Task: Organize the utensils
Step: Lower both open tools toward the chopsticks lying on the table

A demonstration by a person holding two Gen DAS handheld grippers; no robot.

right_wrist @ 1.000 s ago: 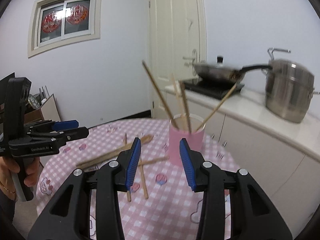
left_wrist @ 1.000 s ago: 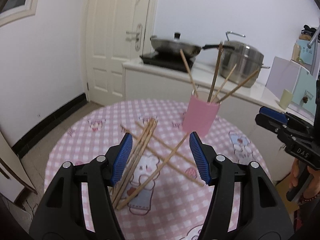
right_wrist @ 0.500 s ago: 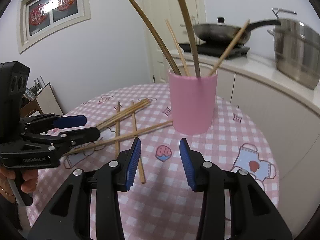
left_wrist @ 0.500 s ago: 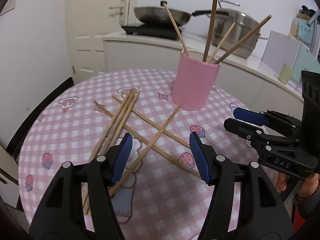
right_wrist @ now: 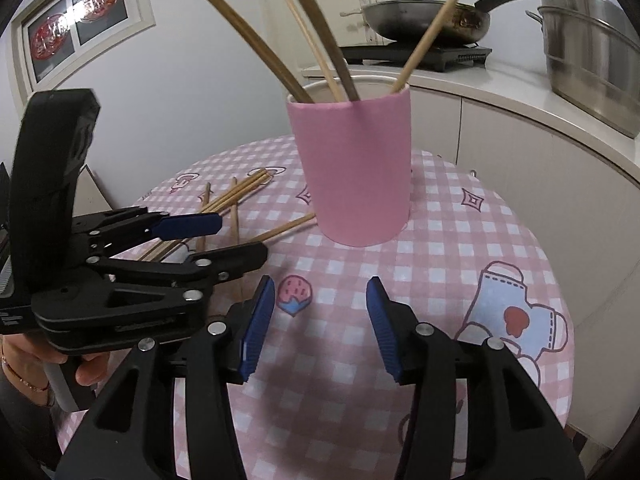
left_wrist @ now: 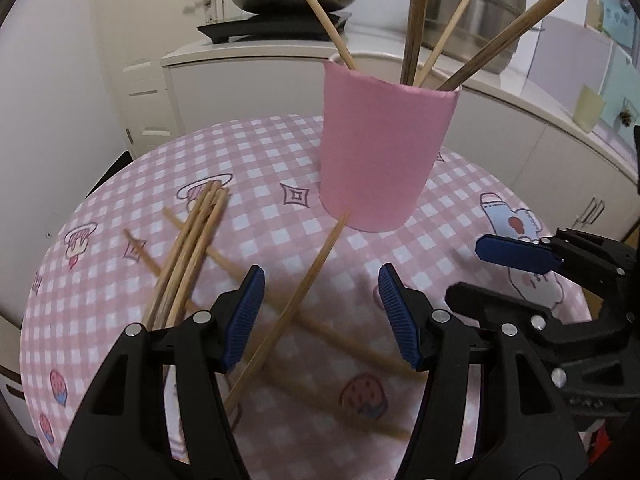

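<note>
A pink cup (left_wrist: 384, 148) stands on the pink checked tablecloth (left_wrist: 100, 280) and holds several wooden chopsticks (left_wrist: 416, 20). Several loose chopsticks (left_wrist: 188, 256) lie crossed on the cloth left of the cup. My left gripper (left_wrist: 320, 316) is open and empty, low over a loose chopstick (left_wrist: 304, 292) whose tip touches the cup's base. My right gripper (right_wrist: 320, 320) is open and empty, in front of the cup (right_wrist: 356, 168). The left gripper also shows in the right wrist view (right_wrist: 216, 236), over the loose chopsticks (right_wrist: 236, 196).
A kitchen counter (right_wrist: 520, 92) runs behind the round table, with a wok (right_wrist: 424, 16) on a cooktop and a steel pot (right_wrist: 592, 56). A white door (left_wrist: 132, 20) is at the back left. The table edge (right_wrist: 560, 288) curves close on the right.
Both grippers have moved forward and down toward the table. The cup and loose chopsticks now look much closer. Both stay open.
</note>
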